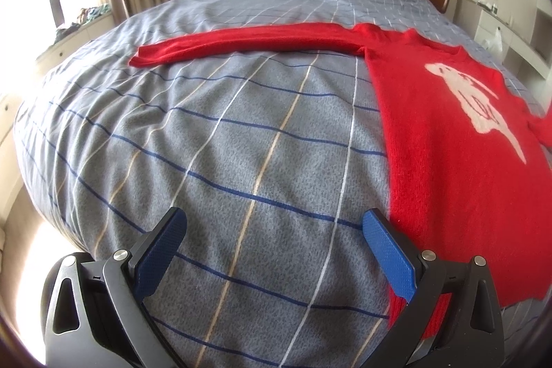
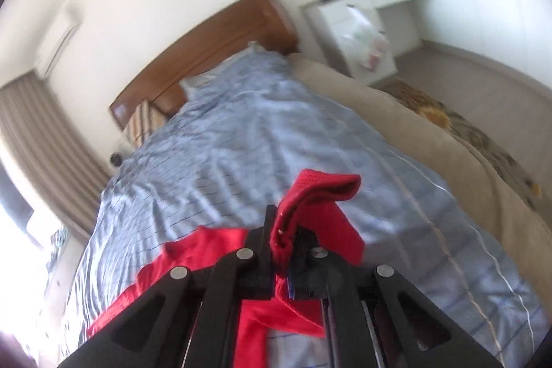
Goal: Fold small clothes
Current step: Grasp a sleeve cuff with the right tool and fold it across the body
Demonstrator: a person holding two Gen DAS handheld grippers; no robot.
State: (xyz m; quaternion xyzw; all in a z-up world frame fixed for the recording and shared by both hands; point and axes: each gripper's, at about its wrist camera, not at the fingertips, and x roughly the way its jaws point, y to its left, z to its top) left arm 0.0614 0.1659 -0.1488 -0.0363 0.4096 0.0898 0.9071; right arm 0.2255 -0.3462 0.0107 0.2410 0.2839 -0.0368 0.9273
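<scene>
A: In your left view, the left gripper (image 1: 272,233) hangs wide open over the blanket (image 1: 214,133), holding nothing. The red sweater (image 1: 448,140) lies flat just beside it, one sleeve stretched out.

B: And the right view?

A: Your right gripper (image 2: 281,230) is pinched tight on the sweater cuff (image 2: 317,192) (blurry). Pull too fast and the cuff could slip out, or the whole sweater could bunch up.

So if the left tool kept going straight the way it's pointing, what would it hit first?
Most likely the bare grey-blue checked bedspread. The left tool stands open, angled down at it, and the red knitted sweater with a white motif lies just to the right of that line.
</scene>
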